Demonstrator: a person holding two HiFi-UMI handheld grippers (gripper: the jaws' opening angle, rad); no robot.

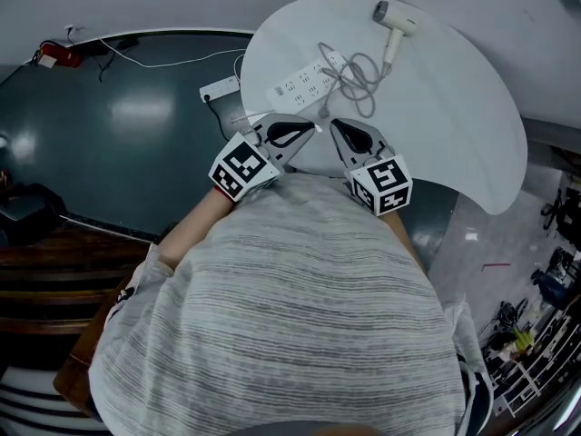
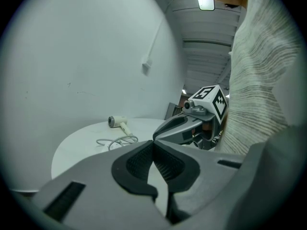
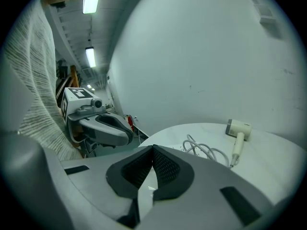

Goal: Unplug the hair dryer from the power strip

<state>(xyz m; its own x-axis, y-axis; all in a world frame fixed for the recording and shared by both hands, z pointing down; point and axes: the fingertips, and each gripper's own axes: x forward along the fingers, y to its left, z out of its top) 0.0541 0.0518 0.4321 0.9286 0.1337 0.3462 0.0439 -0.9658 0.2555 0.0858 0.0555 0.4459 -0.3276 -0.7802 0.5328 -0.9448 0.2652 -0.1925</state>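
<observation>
Near the table's [image 1: 454, 107] edge, left gripper [image 1: 313, 127] and right gripper [image 1: 334, 123] sit closed, empty; pulling the hair dryer's [image 1: 396, 20] cord [image 1: 361, 87] unbraced could drag the power strip [image 1: 303, 85] along.

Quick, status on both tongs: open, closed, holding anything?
Left grey tongs: closed, pads together, holding nothing.
Right grey tongs: closed, pads together, holding nothing.
</observation>
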